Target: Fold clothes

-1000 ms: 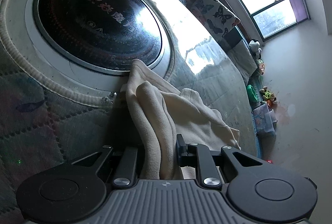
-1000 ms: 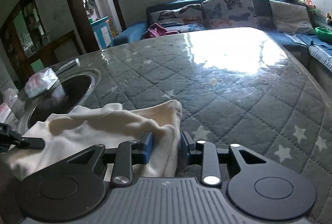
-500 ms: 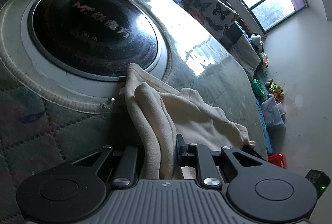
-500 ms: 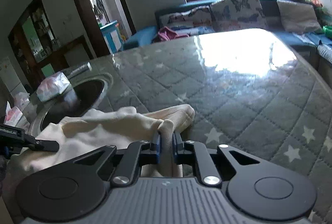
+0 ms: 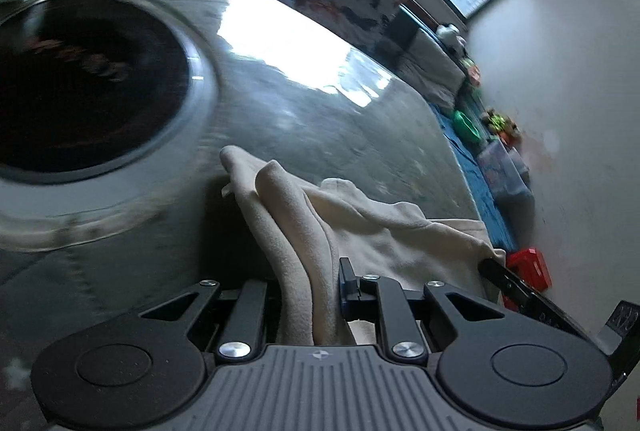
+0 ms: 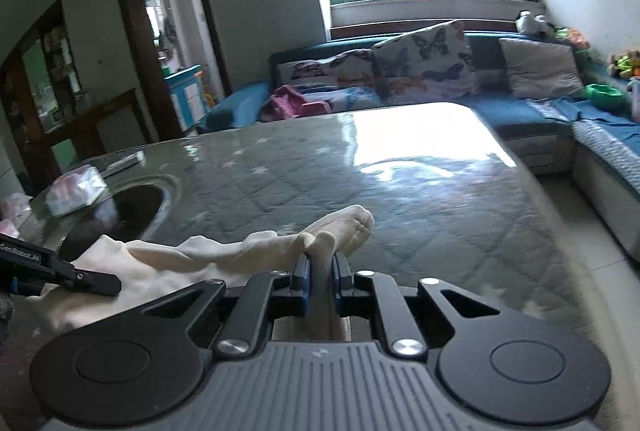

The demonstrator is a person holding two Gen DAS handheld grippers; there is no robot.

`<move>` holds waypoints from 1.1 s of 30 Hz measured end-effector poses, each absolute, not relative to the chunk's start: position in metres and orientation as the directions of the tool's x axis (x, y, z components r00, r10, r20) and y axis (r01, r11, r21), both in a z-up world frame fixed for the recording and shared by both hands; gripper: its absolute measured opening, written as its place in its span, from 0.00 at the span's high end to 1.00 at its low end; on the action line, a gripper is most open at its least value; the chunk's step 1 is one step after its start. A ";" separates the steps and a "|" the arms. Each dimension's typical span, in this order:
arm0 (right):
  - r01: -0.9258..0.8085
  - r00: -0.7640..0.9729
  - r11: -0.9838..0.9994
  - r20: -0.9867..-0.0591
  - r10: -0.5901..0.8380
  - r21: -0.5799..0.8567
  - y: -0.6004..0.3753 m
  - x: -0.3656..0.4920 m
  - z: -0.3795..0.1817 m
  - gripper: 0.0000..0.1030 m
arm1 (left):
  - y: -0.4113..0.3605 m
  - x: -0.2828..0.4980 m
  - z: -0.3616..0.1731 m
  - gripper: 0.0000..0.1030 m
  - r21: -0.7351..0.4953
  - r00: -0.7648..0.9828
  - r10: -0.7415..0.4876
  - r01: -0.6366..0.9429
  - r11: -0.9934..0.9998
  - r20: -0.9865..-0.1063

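Observation:
A cream garment [image 5: 360, 231] hangs stretched between both grippers above the quilted table [image 5: 320, 119]. My left gripper [image 5: 308, 291] is shut on one bunched edge of it; folds rise between the fingers. In the right wrist view the cream garment [image 6: 224, 251] runs leftward from my right gripper [image 6: 320, 271], whose blue pads pinch a thick fold. The left gripper's finger [image 6: 80, 275] shows at the left edge of that view, and the right gripper's finger [image 5: 504, 275] shows at the right of the left wrist view.
A round black cooktop [image 5: 80, 83] is set in the table at left, with a tissue pack [image 6: 74, 185] and a remote [image 6: 124, 161] beyond it. A blue sofa [image 6: 540, 111] with butterfly cushions [image 6: 424, 63] wraps the far side. A red box [image 5: 530, 267] sits on the floor.
The right gripper closed on the garment's fold, then both grippers rose and lifted the cloth off the table. The views have tilted up and are blurred by motion.

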State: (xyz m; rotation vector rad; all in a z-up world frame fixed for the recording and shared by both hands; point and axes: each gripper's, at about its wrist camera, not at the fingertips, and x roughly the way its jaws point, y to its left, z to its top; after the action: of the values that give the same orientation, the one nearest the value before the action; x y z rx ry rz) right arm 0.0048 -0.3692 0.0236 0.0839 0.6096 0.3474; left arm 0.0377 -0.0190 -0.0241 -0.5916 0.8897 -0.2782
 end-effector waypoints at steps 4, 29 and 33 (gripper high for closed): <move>-0.235 0.783 0.961 -0.557 0.277 0.148 -0.390 0.004 0.024 0.91 | -0.045 0.050 -0.023 0.84 -0.581 0.584 -0.491 0.039 0.813 -0.647; -0.031 0.778 0.997 -0.625 0.069 0.071 -0.451 -0.001 -0.005 0.91 | -0.133 0.069 -0.027 0.79 -0.460 0.503 -0.493 0.198 0.865 -0.710; -0.027 0.772 0.997 -0.632 0.066 0.071 -0.452 0.000 -0.009 0.90 | -0.134 0.068 -0.027 0.76 -0.442 0.510 -0.482 0.207 0.873 -0.712</move>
State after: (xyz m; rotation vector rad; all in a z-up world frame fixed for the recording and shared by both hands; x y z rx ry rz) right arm 0.0002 -0.4516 -0.0088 0.0595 0.6863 0.0503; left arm 0.0677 -0.1342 -0.0268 -0.3198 0.9501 -0.4236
